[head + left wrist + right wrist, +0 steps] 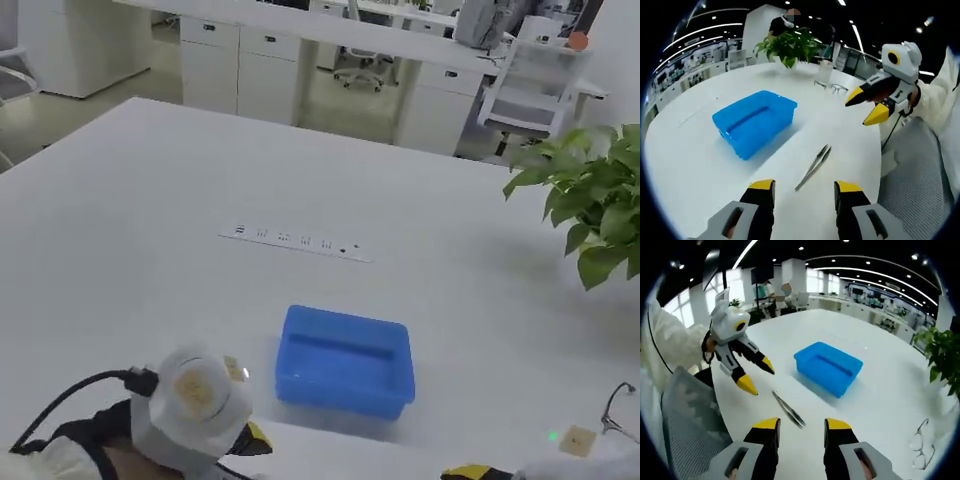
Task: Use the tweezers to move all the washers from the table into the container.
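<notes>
A broad white desk (120, 200) fills an open office, with white drawer units (240, 60) and office chairs (525, 100) behind it and strip ceiling lights (860, 260) overhead. A socket strip (295, 242) sits flush in the desk's middle. The blue container (345, 360) stands near the front edge. The tweezers (813, 166) lie flat on the desk just beside it, not touching. A potted plant (590, 200) and eyeglasses (920, 442) are off to the right. The left gripper (805, 186) and right gripper (802, 423) both hover with jaws spread wide, holding nothing.
</notes>
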Tool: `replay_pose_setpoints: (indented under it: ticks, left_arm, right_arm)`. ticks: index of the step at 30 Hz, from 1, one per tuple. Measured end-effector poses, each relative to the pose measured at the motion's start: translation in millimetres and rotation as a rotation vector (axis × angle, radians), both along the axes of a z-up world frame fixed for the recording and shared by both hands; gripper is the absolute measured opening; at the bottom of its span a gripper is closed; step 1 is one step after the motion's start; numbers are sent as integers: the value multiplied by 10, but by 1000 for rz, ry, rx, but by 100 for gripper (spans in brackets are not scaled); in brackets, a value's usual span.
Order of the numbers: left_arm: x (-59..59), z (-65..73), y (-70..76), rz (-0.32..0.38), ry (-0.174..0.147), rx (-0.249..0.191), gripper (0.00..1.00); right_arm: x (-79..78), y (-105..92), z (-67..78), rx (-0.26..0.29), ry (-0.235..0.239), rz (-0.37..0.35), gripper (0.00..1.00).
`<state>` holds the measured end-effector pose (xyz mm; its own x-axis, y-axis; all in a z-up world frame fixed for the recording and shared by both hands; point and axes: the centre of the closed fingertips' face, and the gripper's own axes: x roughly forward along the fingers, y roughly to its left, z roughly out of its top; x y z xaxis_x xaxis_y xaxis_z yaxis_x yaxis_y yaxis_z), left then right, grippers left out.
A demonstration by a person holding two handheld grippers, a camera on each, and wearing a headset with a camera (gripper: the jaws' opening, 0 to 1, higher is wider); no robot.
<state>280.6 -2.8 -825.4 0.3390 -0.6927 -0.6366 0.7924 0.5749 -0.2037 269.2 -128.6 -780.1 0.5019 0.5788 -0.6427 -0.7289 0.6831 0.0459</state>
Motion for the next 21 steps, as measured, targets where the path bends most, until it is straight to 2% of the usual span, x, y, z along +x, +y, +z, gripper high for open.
replay_pose_setpoints:
  ticks: [2,4,6,10,12,13,14,16,20,21]
  left_arm:
    - [-63,100,82,44,-34,-8,55]
    - [-137,148,148,68,-38,-1,62]
    - [-209,242,217,120,-49,-16,70]
    - [-318,453,378,226,-99,-28,83]
    - [-380,513,443,269,-91,-37,93]
    - [-408,558,492,300,-97,-48,96]
    - [-424,590,519,323,-103,-59,99]
    - [-471,655,618,365,-125,-53,99]
    - [-531,724,828,451,-171,-14,99]
    - [-526,743,872,474,-192,-7,99]
  right_arm:
    - [-72,-35,47,27,-1,-25,35]
    - [-114,-62,51,25,-6,-29,44]
    - [-162,-111,50,21,-9,-48,54]
    - [-174,-235,152,65,-65,-128,66]
    - [-184,-289,190,69,-88,-152,72]
    - [-196,-326,211,68,-101,-167,74]
    - [-193,-361,235,75,-119,-189,77]
    - [-214,-390,253,86,-122,-200,83]
    - [-233,-467,296,114,-143,-247,95]
    - [-233,-481,309,122,-150,-259,98]
